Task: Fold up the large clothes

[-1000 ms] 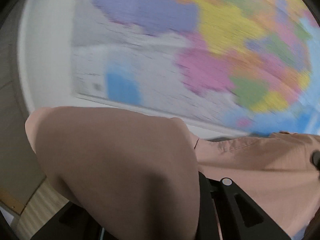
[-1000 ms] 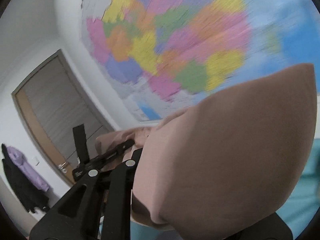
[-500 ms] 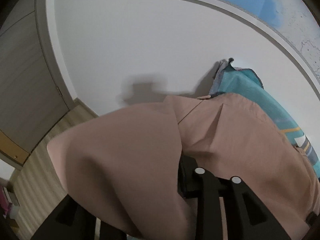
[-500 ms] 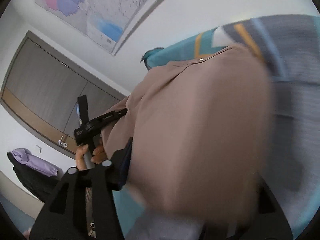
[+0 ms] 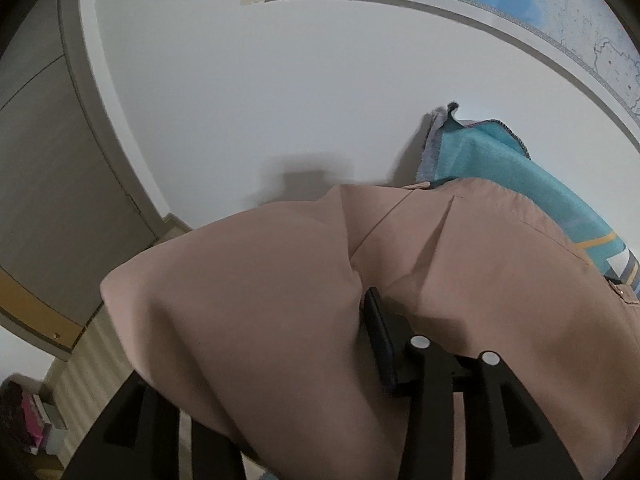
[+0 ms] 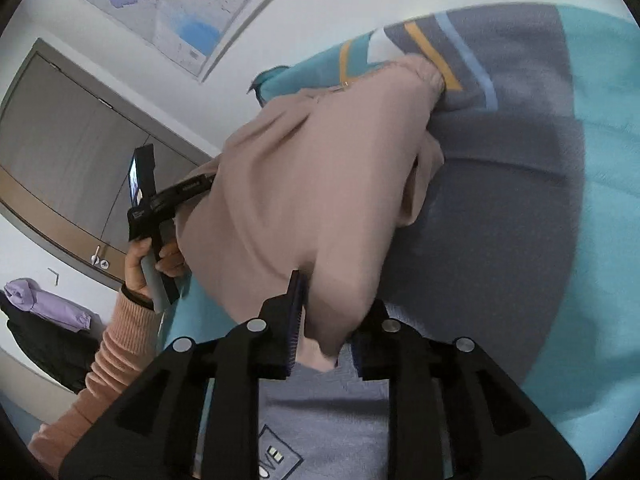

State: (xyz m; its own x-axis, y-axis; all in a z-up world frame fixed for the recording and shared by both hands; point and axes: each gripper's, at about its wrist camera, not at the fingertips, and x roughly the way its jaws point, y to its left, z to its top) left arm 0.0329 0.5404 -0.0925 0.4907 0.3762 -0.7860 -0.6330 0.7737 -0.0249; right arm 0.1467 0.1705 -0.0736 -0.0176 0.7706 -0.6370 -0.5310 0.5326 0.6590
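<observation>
A white wall [image 5: 280,100] with a map [image 6: 168,4] fills the background, sharp now where a second ago the map's colours smeared across both views. A teal and grey blanket [image 6: 520,200] has come into sight under the pink garment [image 6: 320,184]. The right gripper [image 6: 324,320] pinches a garment fold between narrowly parted jaws. The left gripper [image 5: 360,340] is mostly draped in cloth; its jaw gap cannot be told.

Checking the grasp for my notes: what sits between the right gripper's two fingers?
In the right wrist view, a bunched fold of the pink garment sits between the fingers of the right gripper, over the teal and grey blanket.
</observation>
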